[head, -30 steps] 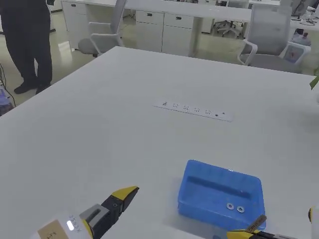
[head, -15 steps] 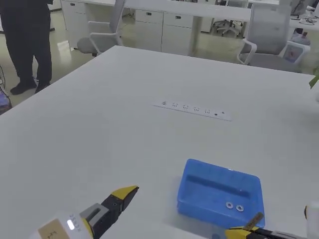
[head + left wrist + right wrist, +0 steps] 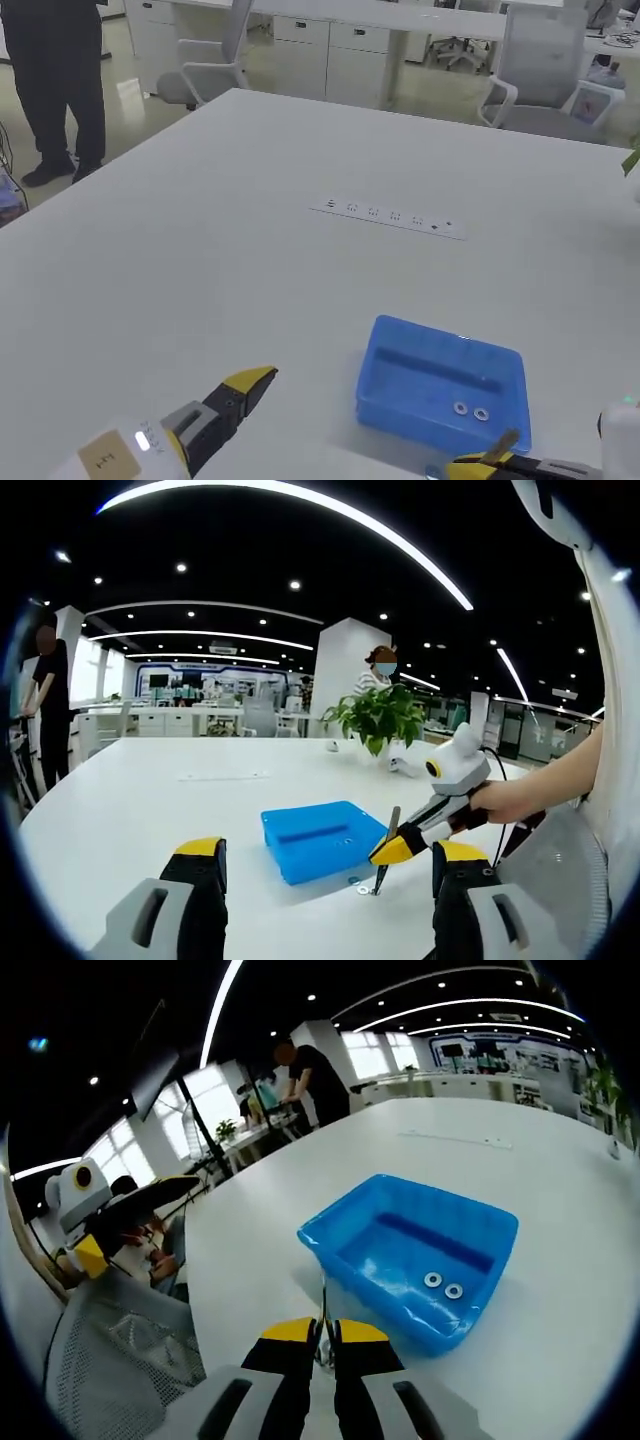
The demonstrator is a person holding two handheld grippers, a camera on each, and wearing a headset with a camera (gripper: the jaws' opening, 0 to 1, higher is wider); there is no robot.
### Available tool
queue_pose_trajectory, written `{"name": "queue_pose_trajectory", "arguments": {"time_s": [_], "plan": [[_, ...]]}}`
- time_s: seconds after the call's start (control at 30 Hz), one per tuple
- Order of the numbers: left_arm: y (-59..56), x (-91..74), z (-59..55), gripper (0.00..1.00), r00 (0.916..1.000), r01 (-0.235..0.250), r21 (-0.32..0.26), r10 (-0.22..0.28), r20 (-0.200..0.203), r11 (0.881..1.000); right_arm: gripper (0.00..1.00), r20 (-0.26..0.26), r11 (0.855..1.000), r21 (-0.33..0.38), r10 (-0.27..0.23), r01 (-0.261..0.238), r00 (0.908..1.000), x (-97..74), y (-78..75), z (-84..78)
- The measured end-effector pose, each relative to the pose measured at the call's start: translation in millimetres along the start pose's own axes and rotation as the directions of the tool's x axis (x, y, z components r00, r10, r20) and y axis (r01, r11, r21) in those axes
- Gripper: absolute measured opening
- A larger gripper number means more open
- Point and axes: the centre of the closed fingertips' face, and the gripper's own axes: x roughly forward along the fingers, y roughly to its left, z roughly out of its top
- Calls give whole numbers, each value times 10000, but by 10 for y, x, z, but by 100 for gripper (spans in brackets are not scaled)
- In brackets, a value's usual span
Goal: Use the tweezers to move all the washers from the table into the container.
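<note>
A white table (image 3: pixel 230 240) carries one blue container (image 3: pixel 420 372), which sits near the person, towards the right. Two washers (image 3: pixel 433 1280) lie side by side on its floor, close to the near wall and not quite touching each other. In the left gripper view a third small ring, seemingly one more washer (image 3: pixel 362 889), lies on the tabletop just outside the container's front corner.

There are two grippers, one in each hand. The left gripper (image 3: pixel 331 848) is released: its two yellow-tipped jaws stand wide apart with nothing between them, and it hangs above bare table to the left of the container. The right gripper (image 3: pixel 322 1332) is clenched, its jaws pressed together on the one pair of tweezers (image 3: pixel 387 840). The tweezers slant down from the jaws, and their tip is just beside the loose washer on the table; whether it touches the washer cannot be told. In the head view the right gripper sits at the bottom edge, just in front of the container's near right corner.

Further up the table one long power strip (image 3: pixel 388 217) is set flush into the surface, well apart from the container. Beyond the far edge stand two office chairs (image 3: pixel 215 60), one at each end, and one person (image 3: pixel 55 80) stands on the floor at the upper left. One potted plant (image 3: pixel 377 718) stands at the table's far end in the left gripper view.
</note>
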Motion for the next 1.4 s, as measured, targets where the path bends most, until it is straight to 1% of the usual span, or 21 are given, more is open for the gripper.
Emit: {"name": "queue_pose_trajectory", "arguments": {"time_s": [0.2, 0.4, 0.5, 0.63, 0.7, 0.73, 0.77, 0.83, 0.87, 0.9, 1.0, 1.03, 1.1, 1.13, 1.17, 1.2, 1.27, 1.3, 1.33, 1.37, 1.4], "plan": [[0, 0, 2, 87, 10000, 7, 22, -7, 13, 10000, 4, -160, 9960, -889, -19, 4, 9999, 10, 58, -10], [-10, -6, 22, 86, 9999, 61, -28, -61, 117, 10000, 4, -438, 9815, -1915, -21, -63, 9990, 13, 127, -46], [-13, -8, 35, 86, 9998, 78, -46, -78, 188, 10000, 4, -537, 9755, -2190, 94, -210, 9985, 22, 172, -62], [-17, -4, 26, 86, 9999, 77, -22, -77, 129, 10000, 4, -948, 9466, -3194, 144, -441, 9954, 37, 252, -120], [-15, -4, 22, 86, 9999, 67, -13, -67, 108, 10000, 3, -1579, 9214, -3842, -42, -575, 9874, 50, 267, -212], [-13, -4, 21, 86, 9999, 60, -16, -60, 101, 10000, 3, -1828, 8967, -4373, -135, -690, 9830, 67, 285, -242], [-13, -4, 21, 85, 9999, 60, -18, -60, 101, 10000, 3, -1932, 8838, -4597, -44, -866, 9812, 78, 318, -250], [-14, -4, 20, 85, 9999, 59, 5, -59, 88, 10000, 2, -2185, 8833, -4588, -72, -963, 9758, 81, 350, -252], [-17, -3, 19, 85, 9999, 65, 4, -65, 83, 10000, 2, -2283, 8763, -4716, -134, -985, 9735, 77, 347, -238], [-17, -3, 20, 85, 9999, 61, 10, -61, 81, 10000, 1, -2441, 8619, -4960, -220, -1054, 9695, 67, 335, -229], [-12, -5, 22, 85, 10000, 33, -2, -33, 87, 10000, 1, -3218, 7915, -5872, -361, -1696, 9461, 31, 353, -235], [-10, -6, 25, 85, 9999, 22, 2, -22, 101, 10000, 1, -3499, 7802, -5939, -310, -1961, 9363, 19, 370, -250], [-8, -8, 30, 85, 9999, 17, -1, -17, 120, 10000, 1, -4222, 7407, -6202, -376, -2583, 9057, -18, 378, -280], [-6, -9, 30, 85, 9999, 9, 2, -9, 121, 10000, 1, -4558, 7117, -6401, -487, -2893, 8887, -37, 370, -288], [-4, -10, 31, 85, 9999, 8, -1, -8, 131, 10000, 1, -4809, 6974, -6445, -511, -3134, 8753, -53, 372, -300], [-4, -12, 32, 85, 9999, 5, -8, -5, 141, 10000, 1, -5170, 6893, -6353, -448, -3481, 8548, -72, 386, -326], [6, -17, 42, 85, 9998, -41, -9, 41, 199, 10000, 1, -5689, 6809, -6146, -326, -3984, 8218, -102, 413, -370], [9, -17, 45, 85, 9997, -58, -34, 59, 225, 10000, 1, -6199, 6840, -5919, -483, -4264, 7832, -143, 403, -426], [12, -17, 45, 85, 9997, -75, -45, 76, 232, 10000, 1, -6297, 6638, -6080, -691, -4355, 7738, -137, 385, -427], [14, -17, 44, 85, 9997, -85, -50, 86, 227, 10000, 1, -6589, 6423, -6157, -1020, -4565, 7452, -151, 367, -462], [15, -16, 46, 85, 9997, -89, -58, 90, 244, 9999, 1, -6643, 6259, -6264, -1168, -4646, 7383, -136, 369, -475]]}}
